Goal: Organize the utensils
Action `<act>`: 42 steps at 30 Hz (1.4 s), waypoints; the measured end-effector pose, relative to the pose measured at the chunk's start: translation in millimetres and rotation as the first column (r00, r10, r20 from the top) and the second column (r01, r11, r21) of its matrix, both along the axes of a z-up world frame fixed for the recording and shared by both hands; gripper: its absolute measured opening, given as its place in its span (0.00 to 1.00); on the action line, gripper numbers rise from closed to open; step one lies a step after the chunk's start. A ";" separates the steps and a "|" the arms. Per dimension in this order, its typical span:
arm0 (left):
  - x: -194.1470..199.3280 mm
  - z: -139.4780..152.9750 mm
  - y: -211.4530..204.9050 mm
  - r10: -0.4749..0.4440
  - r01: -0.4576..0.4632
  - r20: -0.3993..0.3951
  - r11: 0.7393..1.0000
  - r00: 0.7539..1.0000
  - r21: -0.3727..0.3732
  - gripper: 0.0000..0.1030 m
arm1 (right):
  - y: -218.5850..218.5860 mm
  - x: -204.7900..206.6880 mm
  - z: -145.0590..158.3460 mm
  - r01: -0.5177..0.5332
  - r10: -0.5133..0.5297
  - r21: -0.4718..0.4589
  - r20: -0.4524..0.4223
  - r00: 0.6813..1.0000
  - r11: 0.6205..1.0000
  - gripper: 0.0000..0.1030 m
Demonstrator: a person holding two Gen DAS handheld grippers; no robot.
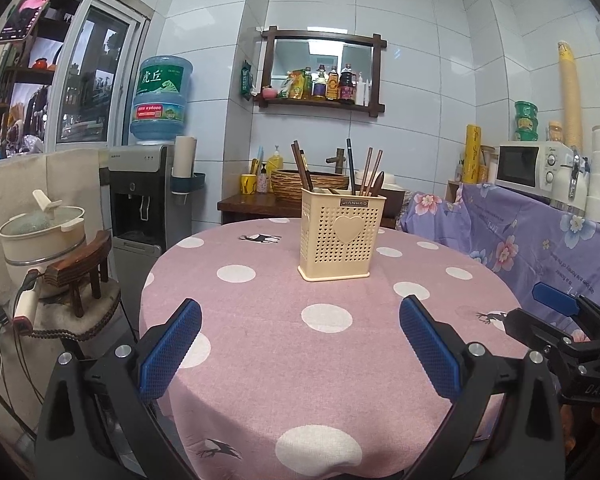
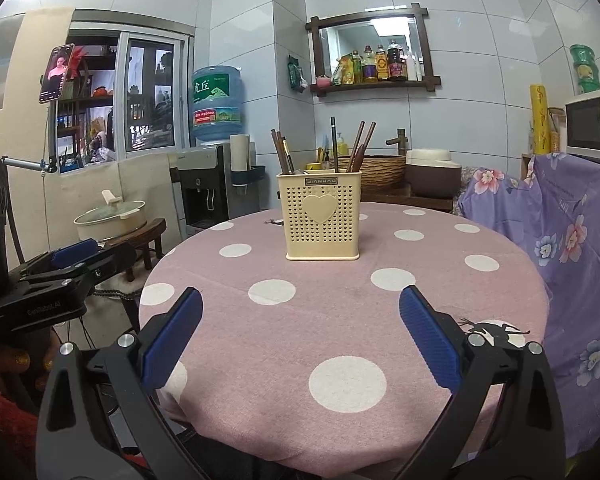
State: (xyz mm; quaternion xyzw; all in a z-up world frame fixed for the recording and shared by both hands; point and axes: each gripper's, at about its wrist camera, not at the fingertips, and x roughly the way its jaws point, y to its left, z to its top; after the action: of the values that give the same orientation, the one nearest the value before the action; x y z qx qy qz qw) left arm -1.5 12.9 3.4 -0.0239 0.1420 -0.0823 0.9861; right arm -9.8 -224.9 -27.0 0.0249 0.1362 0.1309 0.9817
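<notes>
A cream perforated utensil holder (image 1: 342,236) (image 2: 321,218) with a heart on its front stands upright on the far half of the round table (image 1: 260,344) (image 2: 340,320). Several brown chopsticks (image 1: 369,172) (image 2: 360,146) and dark utensil handles stick out of its top. My left gripper (image 1: 300,320) hangs open over the near table edge, nothing between its blue pads. My right gripper (image 2: 300,312) is likewise open and empty, well short of the holder. Each gripper shows at the other view's side: the right gripper (image 1: 560,308), the left gripper (image 2: 74,254).
The table wears a pink cloth with white dots. A water dispenser (image 1: 148,196) and a stool with a pot (image 1: 40,236) stand at the left. A purple flowered cloth (image 1: 520,248) covers furniture at the right, under a microwave (image 1: 536,168). Behind the table is a basin (image 1: 308,182).
</notes>
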 end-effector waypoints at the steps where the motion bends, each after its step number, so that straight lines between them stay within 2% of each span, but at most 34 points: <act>1: 0.0 0.0 0.0 0.001 -0.001 -0.001 1.000 1.000 -0.001 0.95 | -0.1 -0.6 0.0 0.002 -0.002 0.000 0.002 1.000 1.000 0.95; 42: 0.8 -5.3 -5.4 -0.006 0.006 -0.016 1.000 1.000 0.029 0.95 | -1.1 -2.0 0.6 0.002 -0.002 0.002 0.015 1.000 1.000 0.95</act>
State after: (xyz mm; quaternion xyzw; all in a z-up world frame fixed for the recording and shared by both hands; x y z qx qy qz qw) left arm -0.7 7.5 -1.9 -0.0096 0.1511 -0.0830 0.9850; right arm -11.8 -226.0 -26.5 0.0249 0.1286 0.1303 0.9828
